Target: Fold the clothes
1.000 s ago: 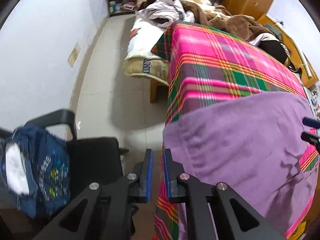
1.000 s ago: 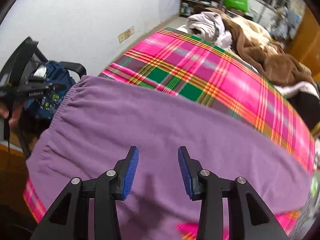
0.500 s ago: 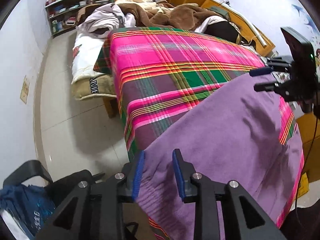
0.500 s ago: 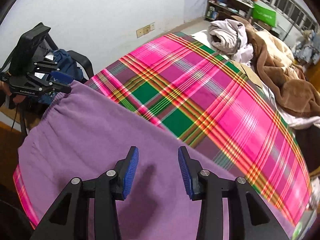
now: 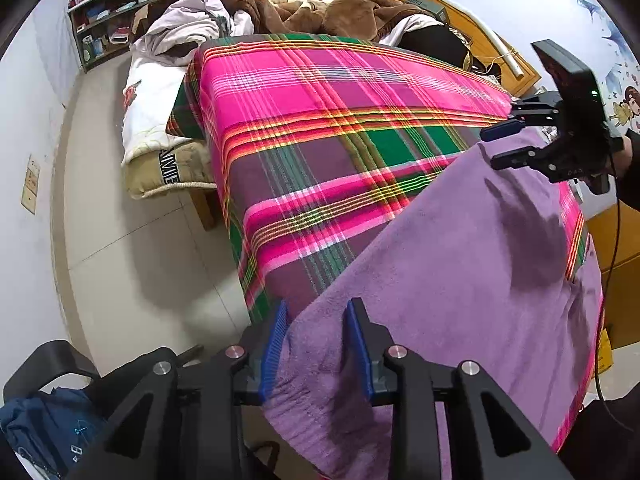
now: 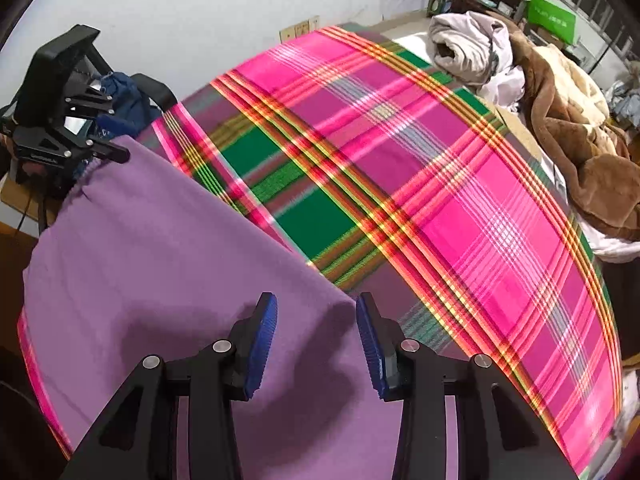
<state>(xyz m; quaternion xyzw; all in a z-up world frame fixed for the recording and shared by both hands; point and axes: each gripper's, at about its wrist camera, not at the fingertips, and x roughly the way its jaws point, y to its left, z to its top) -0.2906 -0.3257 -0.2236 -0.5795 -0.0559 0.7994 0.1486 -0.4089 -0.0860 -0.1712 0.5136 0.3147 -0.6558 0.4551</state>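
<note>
Garment [image 5: 460,280] hem hidden beyond bed edge

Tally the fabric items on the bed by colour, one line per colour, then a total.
Purple: 1, purple garment
Pink plaid: 1, plaid bedsheet
Brown: 1, brown blanket
White: 1, white bundle
Total: 4
</note>
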